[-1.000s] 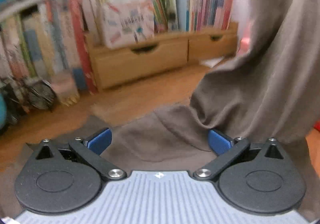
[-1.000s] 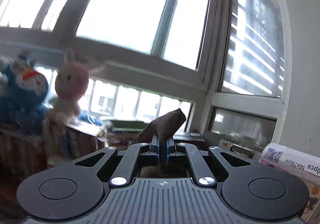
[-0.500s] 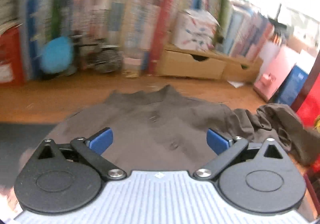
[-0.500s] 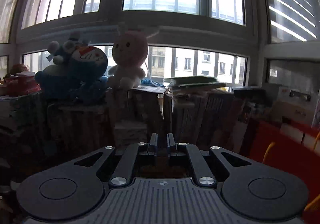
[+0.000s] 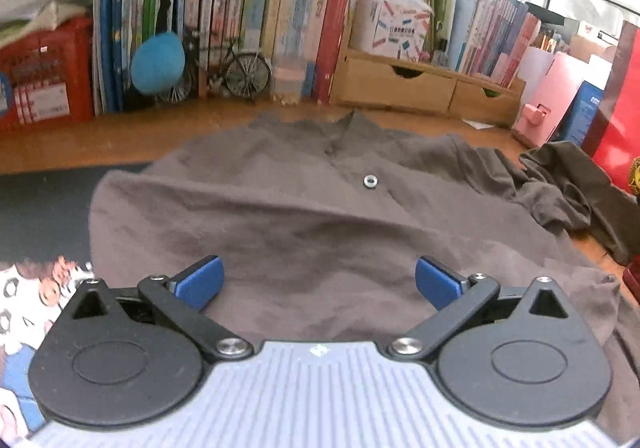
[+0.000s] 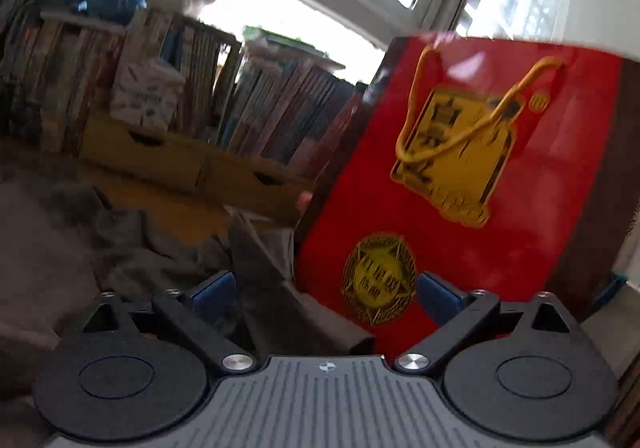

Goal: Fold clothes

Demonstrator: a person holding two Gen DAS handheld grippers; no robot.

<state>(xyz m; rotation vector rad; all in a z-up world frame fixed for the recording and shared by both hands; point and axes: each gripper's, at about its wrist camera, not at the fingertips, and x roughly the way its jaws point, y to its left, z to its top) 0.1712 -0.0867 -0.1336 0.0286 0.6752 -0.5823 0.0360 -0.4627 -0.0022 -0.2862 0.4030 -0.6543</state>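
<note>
- Left tongs (image 5: pixel 319 280): blue pads wide apart, gripping nothing, poised low over the brown shirt (image 5: pixel 280 216), which lies spread on the table (image 5: pixel 80 140) straight ahead, collar at the far edge.
- Right tongs (image 6: pixel 325 292): jaws have just been opening; a dark strip of cloth (image 6: pixel 260 280) stands between the pads, apparently let go, not pressed.
- A bunched sleeve (image 5: pixel 560 184) lies to the right, near the red gift bag (image 6: pixel 460 176).
- Judgement: before folding, draw that sleeve out flat; pinch one layer at the hem corner, keep both tongs level, and smooth creases toward the collar.
</note>
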